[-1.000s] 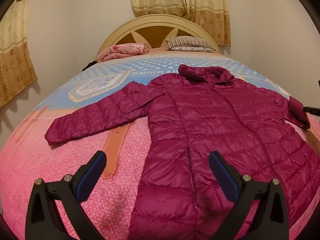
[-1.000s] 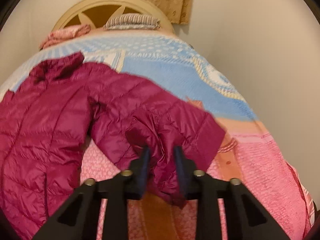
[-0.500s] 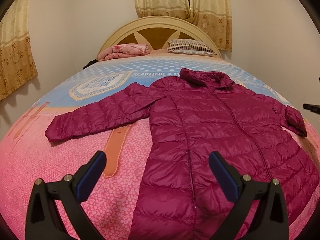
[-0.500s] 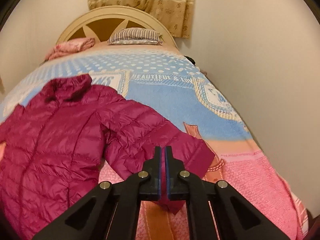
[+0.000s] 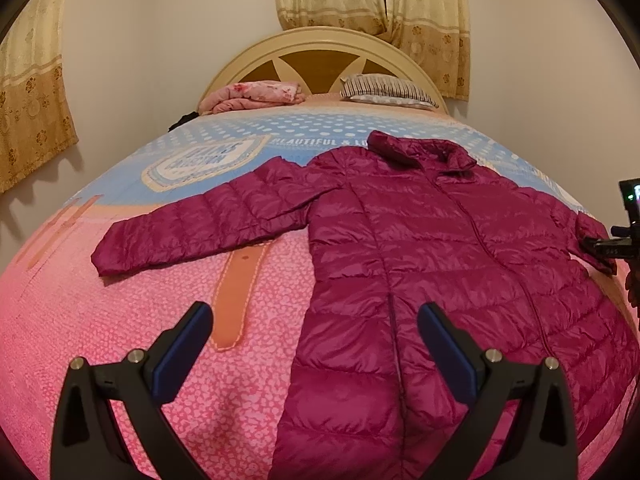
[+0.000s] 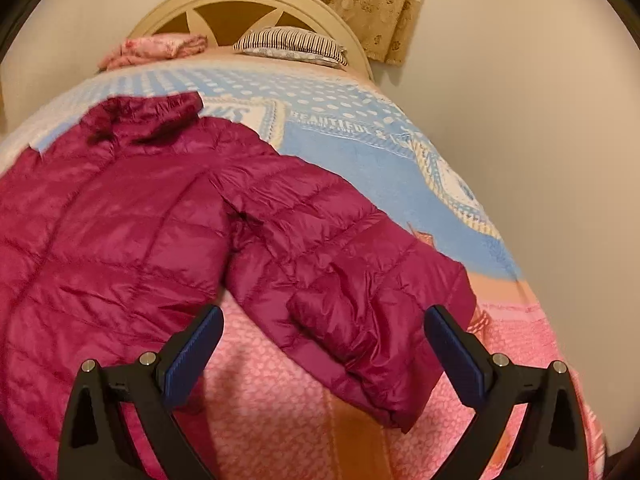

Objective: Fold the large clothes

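Magenta puffer coat (image 5: 432, 264) lies flat, front up, on the bed (image 5: 100, 320), collar toward the headboard (image 5: 320, 52). Right gripper (image 6: 322, 344) spread wide, empty, hovering over the coat's crumpled sleeve (image 6: 360, 280). Left gripper (image 5: 314, 342) also spread, empty, above the coat's lower edge. Other sleeve (image 5: 208, 228) stretched straight out. Striped pillow (image 5: 384, 88) and pink folded blanket (image 5: 256, 94) by the headboard.

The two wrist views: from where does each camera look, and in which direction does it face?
Left wrist: over the bed's foot, facing the headboard; shows the quilted magenta down coat and the open left gripper.
Right wrist: over the coat's right sleeve, facing the headboard; shows the open right gripper.
Shared: coat, striped pillow, pink folded blanket.
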The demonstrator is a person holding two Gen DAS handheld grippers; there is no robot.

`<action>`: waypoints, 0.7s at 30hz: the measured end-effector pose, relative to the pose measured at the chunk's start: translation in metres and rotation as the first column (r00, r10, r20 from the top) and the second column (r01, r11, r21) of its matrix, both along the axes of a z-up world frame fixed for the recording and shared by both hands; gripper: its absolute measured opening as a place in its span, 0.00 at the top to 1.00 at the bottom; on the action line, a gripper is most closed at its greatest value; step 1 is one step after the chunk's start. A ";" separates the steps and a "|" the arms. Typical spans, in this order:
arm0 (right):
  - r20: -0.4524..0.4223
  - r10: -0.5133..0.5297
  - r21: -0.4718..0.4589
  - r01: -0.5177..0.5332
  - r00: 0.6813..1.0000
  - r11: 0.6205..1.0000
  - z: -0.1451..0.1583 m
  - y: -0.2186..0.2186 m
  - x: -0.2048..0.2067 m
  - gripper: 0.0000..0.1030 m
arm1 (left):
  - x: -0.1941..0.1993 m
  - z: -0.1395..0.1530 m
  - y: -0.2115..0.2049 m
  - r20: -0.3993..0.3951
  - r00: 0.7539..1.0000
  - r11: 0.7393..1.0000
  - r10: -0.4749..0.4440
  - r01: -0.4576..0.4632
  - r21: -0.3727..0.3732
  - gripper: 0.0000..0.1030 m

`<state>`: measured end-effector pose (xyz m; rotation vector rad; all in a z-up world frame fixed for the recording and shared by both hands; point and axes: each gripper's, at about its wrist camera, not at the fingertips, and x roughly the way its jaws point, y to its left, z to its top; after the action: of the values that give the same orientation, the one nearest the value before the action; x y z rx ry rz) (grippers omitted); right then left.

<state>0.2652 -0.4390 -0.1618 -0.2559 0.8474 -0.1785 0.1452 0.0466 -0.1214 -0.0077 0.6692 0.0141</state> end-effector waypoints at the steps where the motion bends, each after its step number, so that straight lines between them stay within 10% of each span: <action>1: -0.023 -0.004 -0.007 0.003 1.000 1.000 -0.006 -0.001 0.003 0.03 | 0.000 -0.001 -0.001 -0.002 1.000 1.000 -0.002 0.002 0.005 0.00; 8: -0.001 -0.076 -0.099 0.075 0.997 0.992 -0.011 -0.020 0.010 0.84 | 0.000 0.002 -0.003 0.002 1.000 1.000 -0.010 0.010 0.013 0.00; 21: 0.332 0.032 -0.044 -0.019 0.943 0.999 0.142 0.014 -0.017 0.94 | -0.001 0.001 0.003 0.003 1.000 1.000 -0.006 0.006 -0.020 0.00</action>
<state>0.2487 -0.4249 -0.0199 -0.2655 0.5047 -0.2080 0.1438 0.0495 -0.1204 -0.0250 0.6662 0.0014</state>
